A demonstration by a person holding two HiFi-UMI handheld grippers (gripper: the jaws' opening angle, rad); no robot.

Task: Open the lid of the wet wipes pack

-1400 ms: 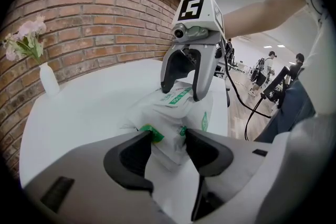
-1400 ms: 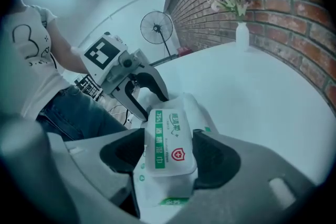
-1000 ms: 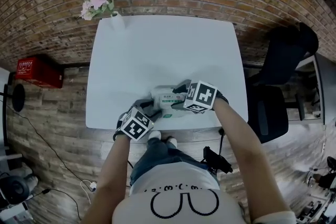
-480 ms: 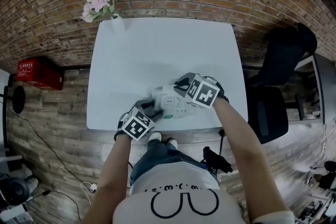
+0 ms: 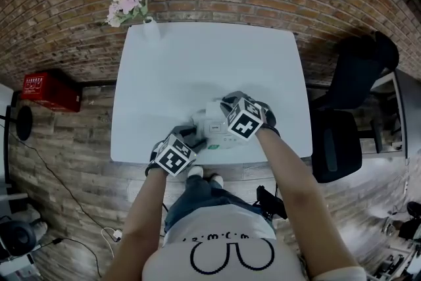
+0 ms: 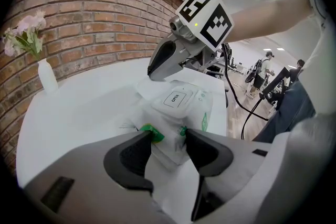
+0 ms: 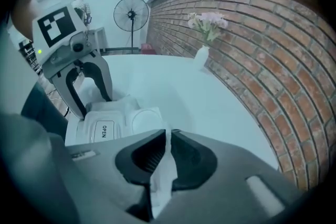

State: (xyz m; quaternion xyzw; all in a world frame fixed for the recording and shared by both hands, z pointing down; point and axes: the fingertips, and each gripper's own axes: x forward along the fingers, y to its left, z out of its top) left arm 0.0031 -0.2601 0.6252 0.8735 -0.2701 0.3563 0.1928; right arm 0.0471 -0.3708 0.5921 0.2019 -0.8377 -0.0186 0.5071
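The white wet wipes pack [image 5: 212,129] lies near the front edge of the white table [image 5: 197,56]. Its lid [image 6: 177,98], printed OPEN, lies flat and closed. My left gripper [image 6: 168,139] grips the pack's near end, one pad on each side of the green-marked wrapper. At the pack's far end my right gripper [image 7: 167,139] has a thin white flap [image 7: 161,168] of the wrapper between its pads, and its jaws are opening slightly. Seen from the head view, the left gripper [image 5: 191,136] and right gripper [image 5: 222,107] sit at opposite ends of the pack.
A white vase of pink flowers [image 5: 131,0] stands at the table's far left corner, by the brick wall. A black chair [image 5: 355,76] is to the right of the table and a red box [image 5: 49,90] lies on the floor to the left. A standing fan [image 7: 131,16] is in the room behind.
My right gripper swung over the pack to its far end, tipped steeper and closed on the wrapper flap. The pack shifted slightly. The left gripper kept still.
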